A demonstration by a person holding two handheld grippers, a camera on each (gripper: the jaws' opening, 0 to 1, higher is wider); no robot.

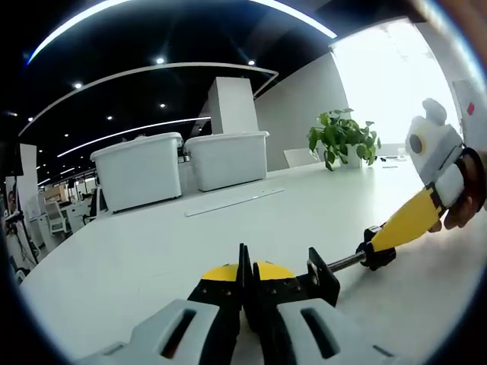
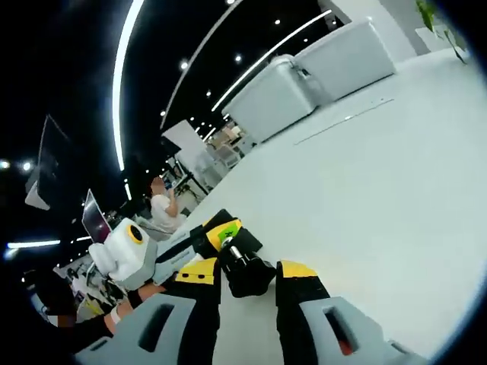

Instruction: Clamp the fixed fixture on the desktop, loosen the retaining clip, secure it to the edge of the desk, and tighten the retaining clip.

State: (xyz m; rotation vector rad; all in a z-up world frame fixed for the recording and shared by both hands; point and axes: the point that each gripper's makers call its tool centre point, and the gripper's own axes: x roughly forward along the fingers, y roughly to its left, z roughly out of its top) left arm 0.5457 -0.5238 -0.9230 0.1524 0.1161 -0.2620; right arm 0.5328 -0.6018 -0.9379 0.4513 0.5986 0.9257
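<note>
White desk (image 1: 137, 251) runs the whole scene, two white storage bins (image 1: 183, 167) at about 11 o'clock in the left gripper view and a potted plant (image 1: 342, 137) at 1 o'clock. Left gripper (image 1: 245, 275) has its jaws pinched together on the clamp fixture (image 1: 323, 277), right at its tips. The screw rod's long axis runs toward 2 o'clock, ending in the knob (image 1: 377, 252). Right gripper (image 2: 248, 271) sits partly open around that black knob, jaws touching its sides as far as I can tell.
</note>
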